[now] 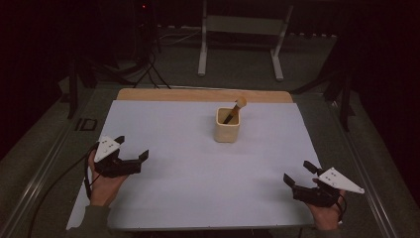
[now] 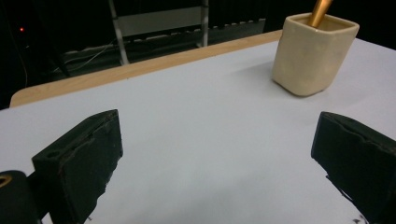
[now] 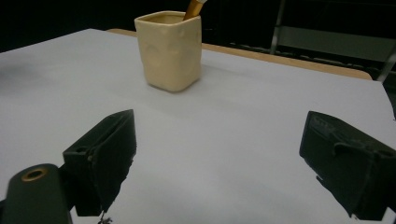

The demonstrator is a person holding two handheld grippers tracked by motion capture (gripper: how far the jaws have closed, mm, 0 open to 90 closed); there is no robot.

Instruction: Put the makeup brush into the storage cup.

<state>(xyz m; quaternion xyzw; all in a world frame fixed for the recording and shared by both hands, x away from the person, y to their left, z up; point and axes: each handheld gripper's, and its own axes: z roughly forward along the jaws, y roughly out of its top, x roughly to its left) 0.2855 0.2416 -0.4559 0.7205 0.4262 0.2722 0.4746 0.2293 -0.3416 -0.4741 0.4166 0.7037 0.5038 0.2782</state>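
Observation:
A cream square cup (image 1: 228, 126) stands upright on the white sheet (image 1: 188, 163), slightly right of centre and toward the back. A stick with a round pale end (image 1: 239, 103) leans out of it to the right. The cup (image 2: 314, 51) sits far off at the upper right in the left gripper view, and the cup (image 3: 170, 49) stands ahead at the upper left in the right gripper view. My left gripper (image 1: 131, 148) rests open at the sheet's left side, holding nothing. My right gripper (image 1: 299, 172) lies open near the front right corner, also holding nothing.
The sheet lies on a wooden board (image 1: 203, 95) whose far edge shows as a tan strip. Behind the table stands a white metal frame (image 1: 241, 34), with cables (image 1: 148, 69) on the dark floor at the back left.

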